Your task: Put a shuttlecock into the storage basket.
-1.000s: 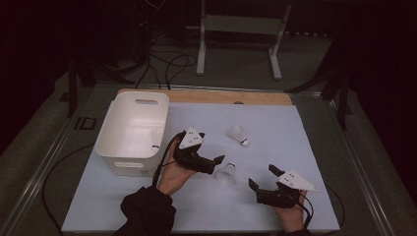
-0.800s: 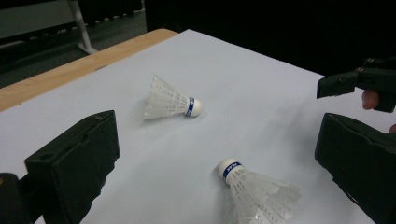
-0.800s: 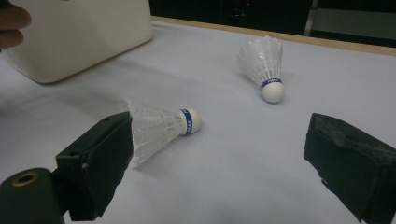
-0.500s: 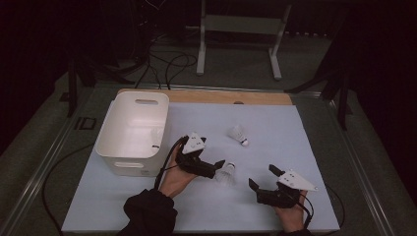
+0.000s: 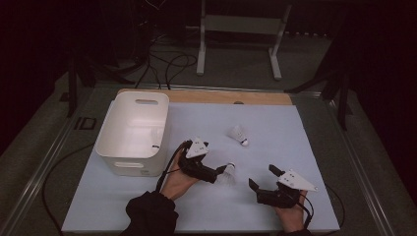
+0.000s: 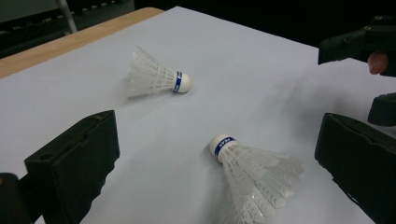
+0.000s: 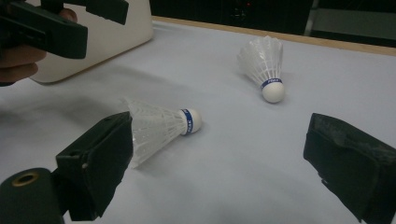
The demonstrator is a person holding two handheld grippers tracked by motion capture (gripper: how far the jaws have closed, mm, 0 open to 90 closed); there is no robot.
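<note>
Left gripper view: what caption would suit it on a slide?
Open tongs closing in on the near shuttlecock; a second shuttlecock lies beyond.

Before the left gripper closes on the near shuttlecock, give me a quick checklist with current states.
1. Left gripper open: ok.
2. Near shuttlecock between its jaws: ok, lying on its side, untouched.
3. Right gripper clear of it: ok, open and apart.
4. Far shuttlecock out of the way: ok, lying apart on the table.
5. White bin upright for the drop: ok.
6. Bin contents: cannot tell.
</note>
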